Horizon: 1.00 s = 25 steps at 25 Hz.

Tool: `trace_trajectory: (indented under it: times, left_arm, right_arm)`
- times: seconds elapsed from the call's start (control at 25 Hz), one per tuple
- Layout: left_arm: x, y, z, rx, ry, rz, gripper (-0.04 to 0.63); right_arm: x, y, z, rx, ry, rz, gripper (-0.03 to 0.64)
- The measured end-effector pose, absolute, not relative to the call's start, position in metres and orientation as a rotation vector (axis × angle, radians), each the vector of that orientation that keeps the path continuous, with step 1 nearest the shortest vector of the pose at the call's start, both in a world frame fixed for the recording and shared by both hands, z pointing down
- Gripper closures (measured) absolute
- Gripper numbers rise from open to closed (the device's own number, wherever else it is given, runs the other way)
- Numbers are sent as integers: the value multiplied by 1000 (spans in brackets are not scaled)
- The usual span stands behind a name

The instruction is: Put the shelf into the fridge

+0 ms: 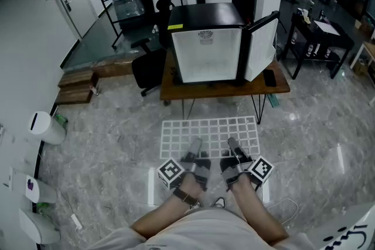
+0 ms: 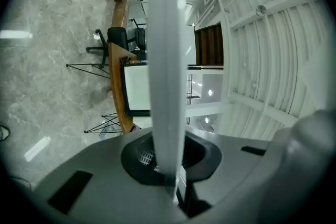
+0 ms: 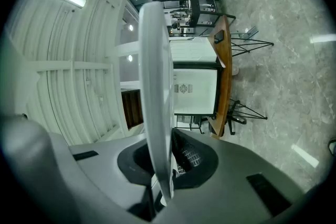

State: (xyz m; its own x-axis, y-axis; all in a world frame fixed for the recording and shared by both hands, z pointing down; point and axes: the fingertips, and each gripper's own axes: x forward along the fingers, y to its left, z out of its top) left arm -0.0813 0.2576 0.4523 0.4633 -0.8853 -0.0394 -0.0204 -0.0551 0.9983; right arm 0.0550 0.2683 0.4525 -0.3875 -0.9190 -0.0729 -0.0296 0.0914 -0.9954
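I count one shelf, one fridge and two grippers. The left gripper and right gripper each pinch the shelf's near edge. The fridge stands open on a wooden table over grey marble floor. The shelf, a white wire grid, hangs flat before the fridge, seemingly below table height.

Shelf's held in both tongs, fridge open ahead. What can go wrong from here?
1. The left tongs and right tongs pinch the shelf only at its near edge, close together; the far end may sag or twist loose.
2. The door juts out at the right of the fridge; a shelf corner may clip it.
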Motion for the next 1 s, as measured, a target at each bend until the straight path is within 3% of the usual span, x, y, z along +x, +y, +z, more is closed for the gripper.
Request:
trace_trajectory:
  times: [1.0]
  left_arm:
    - [-47, 248, 455, 1452, -860, -883, 566]
  right_arm:
    - [89, 256, 454, -916, 1572, -1431, 569]
